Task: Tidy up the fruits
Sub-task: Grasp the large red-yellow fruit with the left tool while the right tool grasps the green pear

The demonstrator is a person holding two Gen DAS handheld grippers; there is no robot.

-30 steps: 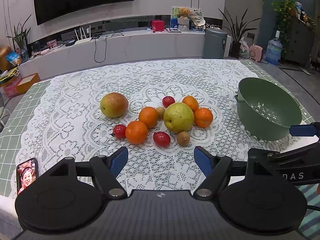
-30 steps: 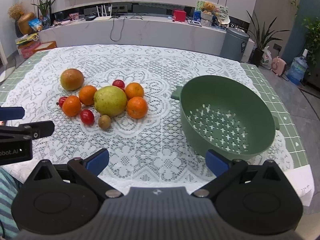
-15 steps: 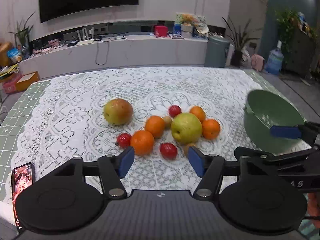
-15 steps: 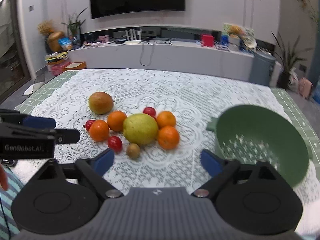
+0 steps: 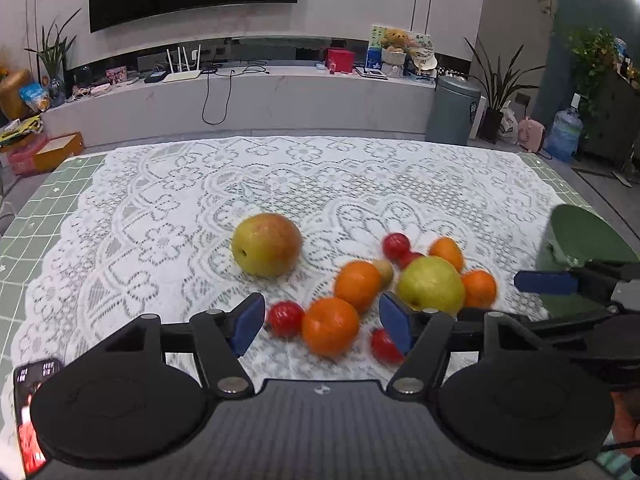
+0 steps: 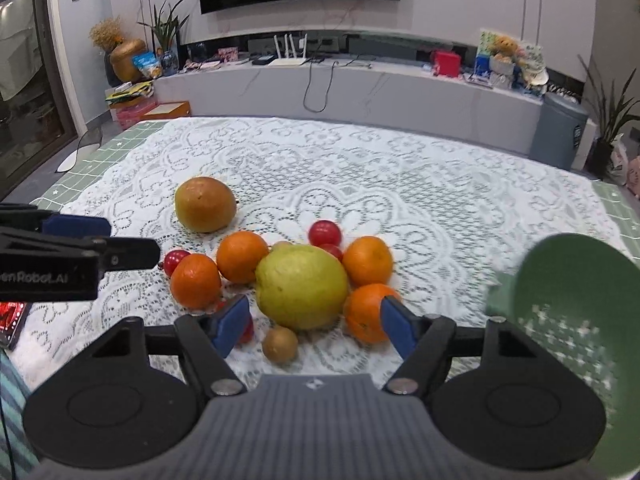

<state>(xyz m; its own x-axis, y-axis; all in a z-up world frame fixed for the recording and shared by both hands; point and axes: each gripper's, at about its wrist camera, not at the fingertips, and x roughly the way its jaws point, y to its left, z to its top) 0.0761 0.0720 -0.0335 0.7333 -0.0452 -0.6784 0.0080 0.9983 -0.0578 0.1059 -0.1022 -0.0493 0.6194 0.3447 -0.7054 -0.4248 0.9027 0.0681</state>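
Note:
A cluster of fruit lies on the lace tablecloth (image 5: pixel 160 216): a yellow-green pear (image 6: pixel 301 286), several oranges (image 6: pixel 195 280), red cherry tomatoes (image 6: pixel 325 233), a small brown kiwi (image 6: pixel 280 343) and a reddish-yellow mango (image 6: pixel 205 204) set apart at the left. A green colander (image 6: pixel 576 292) stands at the right. My left gripper (image 5: pixel 322 326) is open, its tips either side of an orange (image 5: pixel 330 325) and a tomato (image 5: pixel 285 318). My right gripper (image 6: pixel 314 322) is open, its tips flanking the pear and kiwi.
A phone (image 5: pixel 28 416) lies at the table's near left edge. The colander also shows at the right in the left wrist view (image 5: pixel 580 240). Beyond the table are a TV bench, a grey bin (image 5: pixel 454 108) and plants.
Both grippers have moved forward and down toward the fruit cluster, the right one swinging left away from the colander. Both stay open. The fruit has not moved.

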